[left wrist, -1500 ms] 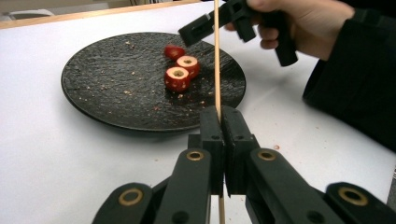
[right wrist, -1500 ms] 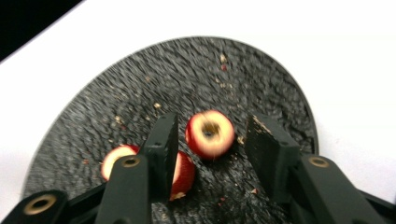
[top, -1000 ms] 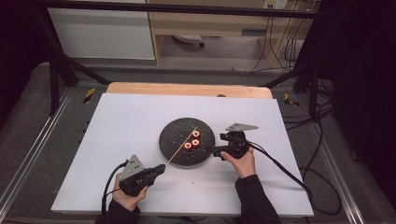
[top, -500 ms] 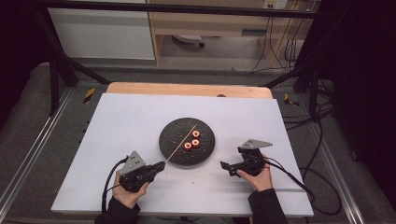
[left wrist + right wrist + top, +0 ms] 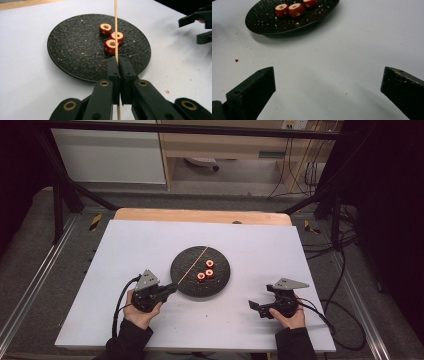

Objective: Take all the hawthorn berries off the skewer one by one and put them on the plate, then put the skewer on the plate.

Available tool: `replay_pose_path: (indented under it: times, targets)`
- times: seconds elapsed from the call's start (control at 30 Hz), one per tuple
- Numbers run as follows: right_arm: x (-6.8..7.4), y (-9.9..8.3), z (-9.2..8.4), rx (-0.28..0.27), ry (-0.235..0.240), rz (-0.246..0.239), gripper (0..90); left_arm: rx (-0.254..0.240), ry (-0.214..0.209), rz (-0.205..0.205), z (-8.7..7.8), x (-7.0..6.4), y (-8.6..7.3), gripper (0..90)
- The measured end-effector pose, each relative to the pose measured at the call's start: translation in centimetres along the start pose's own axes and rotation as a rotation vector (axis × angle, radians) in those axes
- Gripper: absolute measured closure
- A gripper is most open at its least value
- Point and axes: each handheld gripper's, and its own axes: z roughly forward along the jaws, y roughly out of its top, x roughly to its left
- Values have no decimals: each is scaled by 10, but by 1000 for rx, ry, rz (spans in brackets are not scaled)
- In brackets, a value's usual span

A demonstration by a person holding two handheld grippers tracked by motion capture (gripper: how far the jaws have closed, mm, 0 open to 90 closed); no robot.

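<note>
In the high view, the black plate lies in the middle of the white table, and three red fruit pieces sit close together on it. The left gripper rests at the plate's near-left edge and holds a thin wooden skewer that passes slanted over the plate, probably so that its tip can meet the pieces. The right gripper stands well apart from the plate, on the bare table at the right.

In the left gripper view, the jaws are pressed together on the skewer, which runs straight over the fruit pieces. I judge this firm grip keeps the stick steady for threading.

In the right gripper view, the jaws stand wide with nothing between them, and they have just been opening. The plate with the pieces lies ahead, so this gripper looks free to fetch one.
</note>
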Motion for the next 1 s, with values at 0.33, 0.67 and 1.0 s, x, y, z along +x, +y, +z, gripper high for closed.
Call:
replay_pose_path:
  times: [0.33, 0.67, 1.0]
  targets:
    - [-2, -4, -3, 11, 3, -14, 6, 47, 28, -9, 19, 8, 15, 880]
    - [-3, -7, -3, 14, 1, -14, 8, 104, 77, -20, 42, 15, 25, 880]
    - [-3, -9, -3, 23, 5, -22, 9, 175, 147, -16, 67, 18, 22, 880]
